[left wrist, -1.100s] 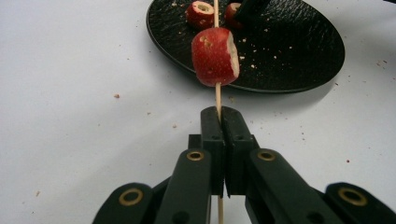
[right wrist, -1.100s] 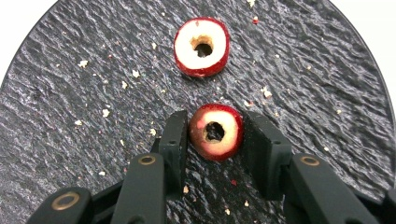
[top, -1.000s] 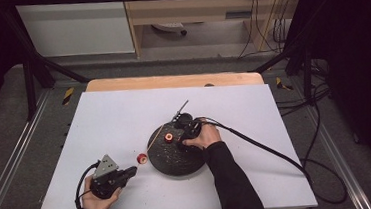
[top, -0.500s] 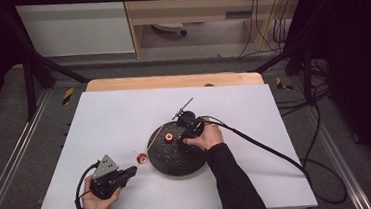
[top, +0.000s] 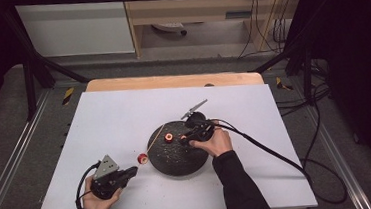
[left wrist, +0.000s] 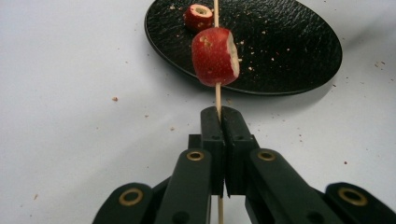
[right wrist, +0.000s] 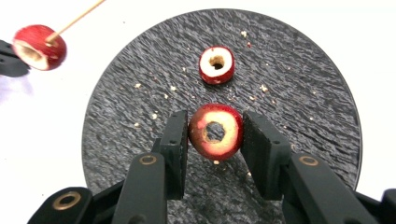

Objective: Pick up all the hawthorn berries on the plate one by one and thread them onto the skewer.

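Around the white bench

A wooden board edges its far side; beyond stand a white cabinet and wooden shelf. Black cables lie on the floor to the right.

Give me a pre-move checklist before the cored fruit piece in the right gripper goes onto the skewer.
1. Left gripper shut on the skewer: ok.
2. Right gripper holds the ring piece between its pads: ok, jaws against both sides.
3. Hole through the ring piece clear and facing the camera: ok.
4. First fruit piece already threaded on the skewer: ok, it sits above the left gripper, off the plate.
5. Skewer tip free to take another piece: cannot tell, the tip runs out of the left gripper view.
6. Spare ring piece on the black plate, out of the way: ok.
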A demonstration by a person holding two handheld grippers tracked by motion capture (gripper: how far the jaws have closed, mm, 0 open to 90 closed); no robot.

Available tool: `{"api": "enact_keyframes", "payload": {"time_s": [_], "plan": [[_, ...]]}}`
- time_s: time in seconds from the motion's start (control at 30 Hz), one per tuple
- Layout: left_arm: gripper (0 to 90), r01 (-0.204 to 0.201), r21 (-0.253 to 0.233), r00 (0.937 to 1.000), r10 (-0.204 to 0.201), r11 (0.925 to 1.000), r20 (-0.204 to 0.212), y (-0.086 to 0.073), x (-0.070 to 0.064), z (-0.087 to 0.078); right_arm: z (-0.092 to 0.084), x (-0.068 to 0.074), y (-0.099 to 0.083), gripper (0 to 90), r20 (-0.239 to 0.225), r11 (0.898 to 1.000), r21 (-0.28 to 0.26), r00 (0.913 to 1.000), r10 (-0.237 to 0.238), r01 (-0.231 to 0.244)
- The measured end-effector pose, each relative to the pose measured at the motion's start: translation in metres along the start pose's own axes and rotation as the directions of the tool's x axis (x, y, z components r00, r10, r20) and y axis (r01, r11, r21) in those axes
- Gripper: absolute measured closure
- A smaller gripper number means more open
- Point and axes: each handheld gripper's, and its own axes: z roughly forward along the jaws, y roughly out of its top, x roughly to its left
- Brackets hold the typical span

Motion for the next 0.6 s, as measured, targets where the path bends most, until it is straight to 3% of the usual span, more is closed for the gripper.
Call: {"api": "enact_keyframes", "payload": {"time_s": [0.33,0.5,0.6], "plan": [[88.3,-0.004,-0.01,1.0,0.004,0.9999,0.003,0.001,-0.004,0.0,-0.015,0.004,-0.021,62.7,-0.048,0.989,-0.143,0.998,0.041,-0.048],[88.3,-0.006,-0.014,1.0,0.006,0.9999,0.003,0.001,-0.005,0.0,-0.02,0.006,-0.03,62.7,-0.078,0.972,-0.218,0.9946,0.068,-0.084],[88.3,-0.007,-0.017,1.0,0.007,0.9998,0.004,0.001,-0.006,0.0,-0.021,0.006,-0.037,62.7,-0.107,0.957,-0.265,0.9903,0.089,-0.115]]}}
